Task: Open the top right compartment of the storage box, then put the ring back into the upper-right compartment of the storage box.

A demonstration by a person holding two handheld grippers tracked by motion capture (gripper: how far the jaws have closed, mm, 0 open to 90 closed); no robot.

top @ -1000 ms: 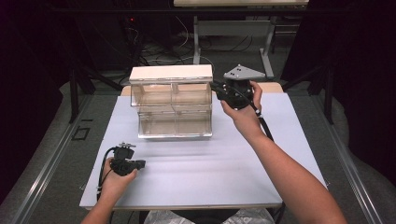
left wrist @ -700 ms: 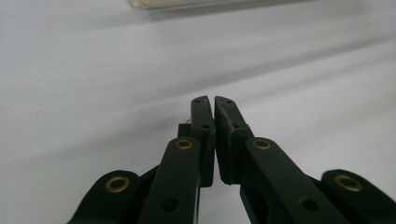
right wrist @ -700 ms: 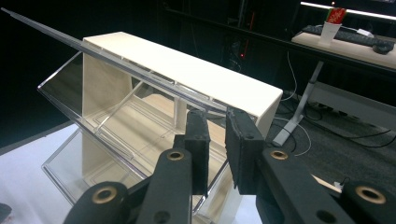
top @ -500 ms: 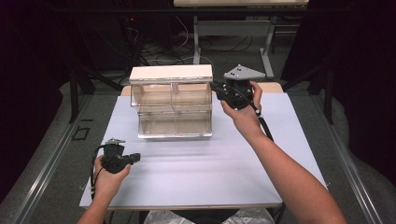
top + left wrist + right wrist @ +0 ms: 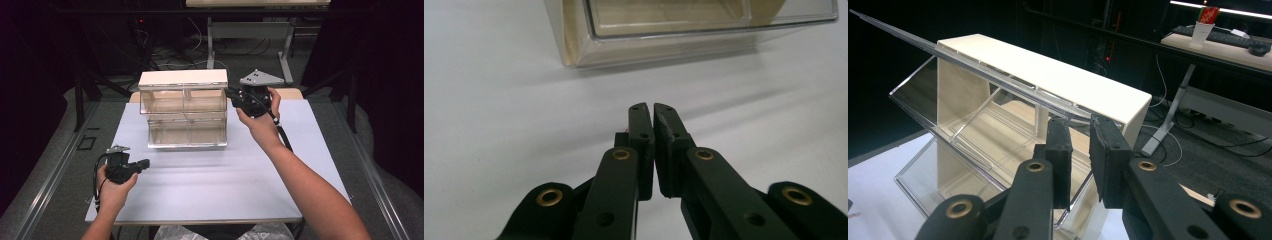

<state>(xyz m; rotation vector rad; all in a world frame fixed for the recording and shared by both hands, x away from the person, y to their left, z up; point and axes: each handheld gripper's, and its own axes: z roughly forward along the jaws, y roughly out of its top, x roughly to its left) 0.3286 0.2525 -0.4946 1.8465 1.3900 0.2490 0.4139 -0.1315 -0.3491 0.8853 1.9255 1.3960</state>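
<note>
A small bin cabinet (image 5: 182, 80) with a cream top and clear tilt-out bins stands at the back of the white table (image 5: 225, 185). My right gripper (image 5: 231, 93) is at its upper right corner. In the right gripper view its jaws (image 5: 1080, 125) are closed on the edge of the upper bin's clear flap (image 5: 998, 82), which is held swung out and up. My left gripper (image 5: 145, 163) hovers low over the table's front left, shut with nothing in it. In the left gripper view, the left gripper (image 5: 648, 107) points at the lower clear bin (image 5: 574, 45).
Dark floor, metal frame legs (image 5: 287, 50) and cables lie beyond the table's back edge. A desk with a keyboard (image 5: 1228, 37) stands far behind in the right gripper view. Bare white tabletop stretches in front of the cabinet.
My left hand has lifted its gripper a little off the table and drifted slightly left. The right gripper has stayed at the cabinet's corner.
</note>
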